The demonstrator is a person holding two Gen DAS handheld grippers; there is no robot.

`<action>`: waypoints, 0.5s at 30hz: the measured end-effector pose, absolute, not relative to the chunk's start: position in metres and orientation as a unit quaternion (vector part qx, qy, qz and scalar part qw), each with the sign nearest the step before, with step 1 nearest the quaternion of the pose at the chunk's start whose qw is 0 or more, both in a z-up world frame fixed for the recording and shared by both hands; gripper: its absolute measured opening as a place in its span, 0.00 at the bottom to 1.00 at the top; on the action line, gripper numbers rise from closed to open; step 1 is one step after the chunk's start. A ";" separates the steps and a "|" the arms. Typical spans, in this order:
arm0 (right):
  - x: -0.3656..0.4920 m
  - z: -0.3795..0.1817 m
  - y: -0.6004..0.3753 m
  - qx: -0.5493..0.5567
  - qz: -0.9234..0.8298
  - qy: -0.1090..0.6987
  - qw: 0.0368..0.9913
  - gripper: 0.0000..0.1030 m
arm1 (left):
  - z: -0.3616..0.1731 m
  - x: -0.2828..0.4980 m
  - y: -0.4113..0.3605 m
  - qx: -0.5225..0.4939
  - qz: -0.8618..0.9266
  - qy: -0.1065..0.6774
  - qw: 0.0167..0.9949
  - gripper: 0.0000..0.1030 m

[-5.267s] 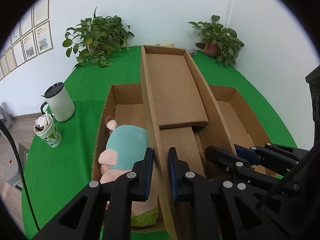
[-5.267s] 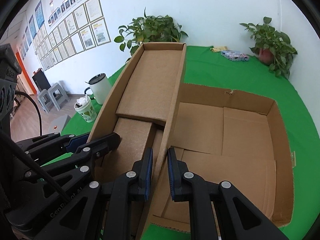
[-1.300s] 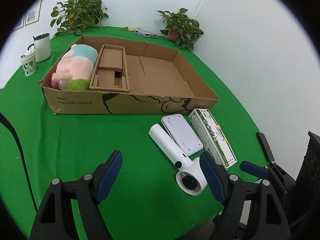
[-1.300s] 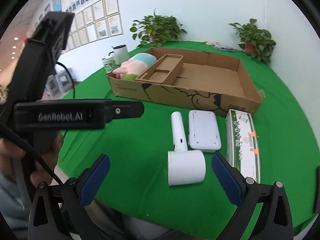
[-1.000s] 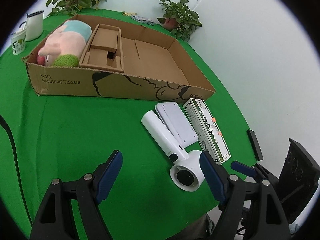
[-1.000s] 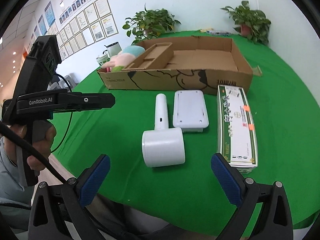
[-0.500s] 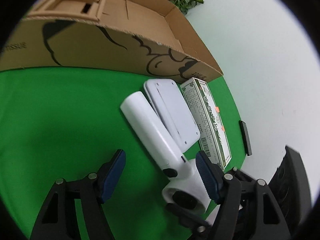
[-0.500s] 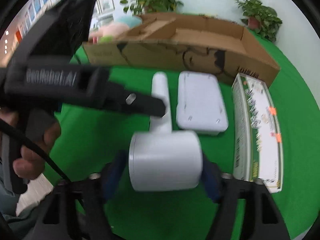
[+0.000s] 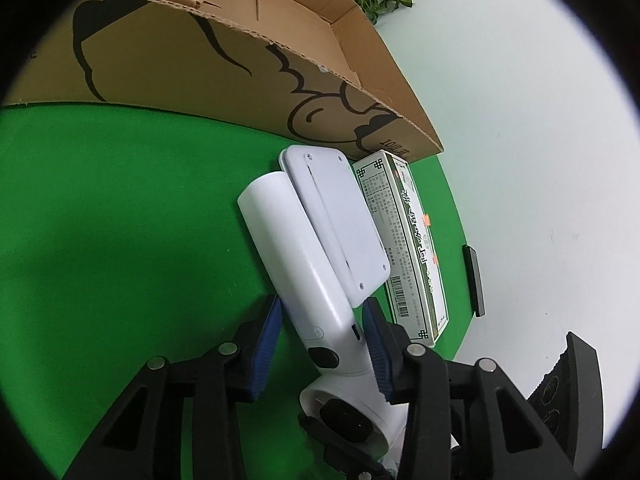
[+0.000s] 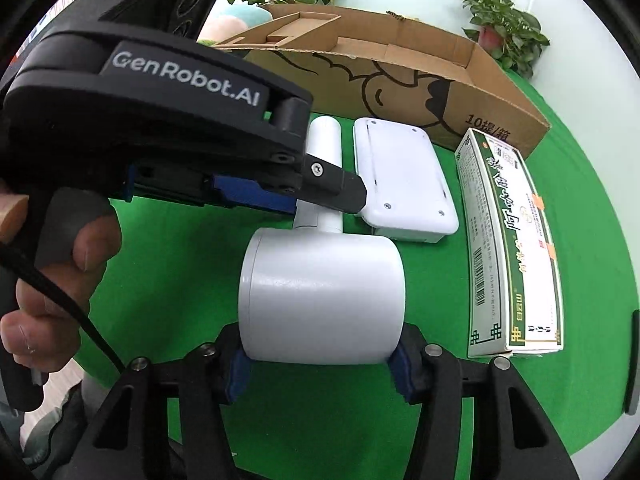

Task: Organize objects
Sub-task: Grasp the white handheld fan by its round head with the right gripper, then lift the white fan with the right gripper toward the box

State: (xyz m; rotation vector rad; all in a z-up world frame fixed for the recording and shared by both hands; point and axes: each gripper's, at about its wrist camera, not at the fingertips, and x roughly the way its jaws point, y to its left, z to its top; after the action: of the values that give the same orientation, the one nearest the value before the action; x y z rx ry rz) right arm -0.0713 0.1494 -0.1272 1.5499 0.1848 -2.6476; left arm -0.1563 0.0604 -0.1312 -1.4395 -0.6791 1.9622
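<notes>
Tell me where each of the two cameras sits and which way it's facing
Left wrist: sits on the left gripper, tilted down along its jaws at the white dryer's handle between the blue pads, with the box behind. No hand shows.
Right wrist: sits on the right gripper, angled steeply down at the dryer's barrel, which its pads touch. A hand holds the left gripper, crossing the view.
Shared: dryer, white case, green carton, box, green cloth.

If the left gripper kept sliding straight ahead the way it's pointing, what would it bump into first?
The left gripper already straddles the white hair dryer's handle. Going on, it would slide along that handle, and beyond its end probably meet the cardboard box wall, though depth is hard to judge.
</notes>
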 end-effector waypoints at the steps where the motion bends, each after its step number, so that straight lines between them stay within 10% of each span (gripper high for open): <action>1: -0.071 -0.127 0.149 0.504 -0.861 0.061 0.033 0.51 | -0.130 -0.154 0.060 -0.544 0.740 -0.257 0.301 0.38; 15: -0.072 -0.090 0.142 0.460 -0.884 0.082 0.039 0.51 | -0.076 -0.137 0.035 -0.502 0.777 -0.255 0.281 0.37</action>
State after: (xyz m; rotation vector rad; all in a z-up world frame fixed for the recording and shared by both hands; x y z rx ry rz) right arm -0.0722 0.1425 -0.0898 1.4091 0.2511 -2.7090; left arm -0.1367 0.0348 -0.0765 -1.3441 -0.6840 2.0827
